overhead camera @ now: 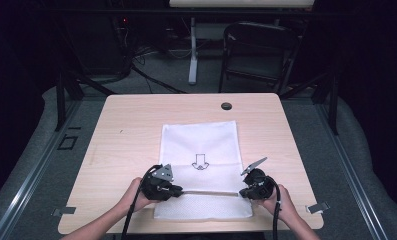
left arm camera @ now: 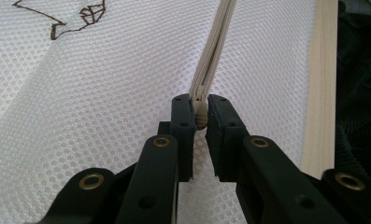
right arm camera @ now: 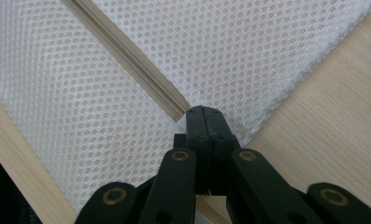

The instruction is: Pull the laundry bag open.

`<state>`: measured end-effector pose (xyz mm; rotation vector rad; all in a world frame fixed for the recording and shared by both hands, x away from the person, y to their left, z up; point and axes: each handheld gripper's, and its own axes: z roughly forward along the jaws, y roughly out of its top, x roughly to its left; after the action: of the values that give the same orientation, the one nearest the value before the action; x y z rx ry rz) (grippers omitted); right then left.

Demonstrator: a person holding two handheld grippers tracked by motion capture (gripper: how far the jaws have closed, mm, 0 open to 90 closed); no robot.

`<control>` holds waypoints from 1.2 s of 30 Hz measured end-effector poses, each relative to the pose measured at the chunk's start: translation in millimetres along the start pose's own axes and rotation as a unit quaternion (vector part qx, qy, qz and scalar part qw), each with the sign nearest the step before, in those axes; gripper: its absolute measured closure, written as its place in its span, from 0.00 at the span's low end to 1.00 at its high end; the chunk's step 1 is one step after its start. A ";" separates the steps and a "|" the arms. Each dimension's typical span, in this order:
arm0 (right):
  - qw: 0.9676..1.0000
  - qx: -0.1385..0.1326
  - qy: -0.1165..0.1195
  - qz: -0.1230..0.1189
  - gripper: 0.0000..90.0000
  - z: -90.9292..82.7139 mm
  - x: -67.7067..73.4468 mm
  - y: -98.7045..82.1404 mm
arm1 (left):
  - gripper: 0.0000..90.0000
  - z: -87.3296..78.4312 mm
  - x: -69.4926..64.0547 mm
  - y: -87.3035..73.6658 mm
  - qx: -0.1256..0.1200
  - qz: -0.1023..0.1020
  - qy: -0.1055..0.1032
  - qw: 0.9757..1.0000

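A white mesh fabric bag [overhead camera: 201, 165] lies flat on the light wooden table [overhead camera: 121, 145], its near edge close to the table's near edge, with bare wood to both sides and beyond it up to the far edge. A beige zipper [overhead camera: 211, 192] crosses the bag near its near edge. The left gripper [overhead camera: 178, 190] lies level at the zipper's left end, jaws nearly closed on the small zipper pull [left arm camera: 201, 119] — the right gripper [overhead camera: 243, 192], jaws fully closed, pinches the bag at the zipper's right end. Both hands rest low at the near edge.
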<state>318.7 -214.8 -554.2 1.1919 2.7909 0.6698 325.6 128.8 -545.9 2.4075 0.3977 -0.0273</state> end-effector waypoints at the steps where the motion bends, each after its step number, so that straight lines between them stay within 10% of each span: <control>1: 1.000 0.000 0.000 0.000 1.00 -0.1 0.0 0.0 | 0.91 -0.1 -0.3 0.1 0.001 0.001 0.001 1.000; 36: 1.000 0.017 -0.006 0.008 1.00 -3.5 -2.1 -1.8 | 0.91 -5.0 0.3 -9.2 0.004 0.000 0.002 1.000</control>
<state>318.3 -218.7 -552.0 1.2224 2.7968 0.6155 322.8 138.6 -547.9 2.4158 0.3993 -0.0230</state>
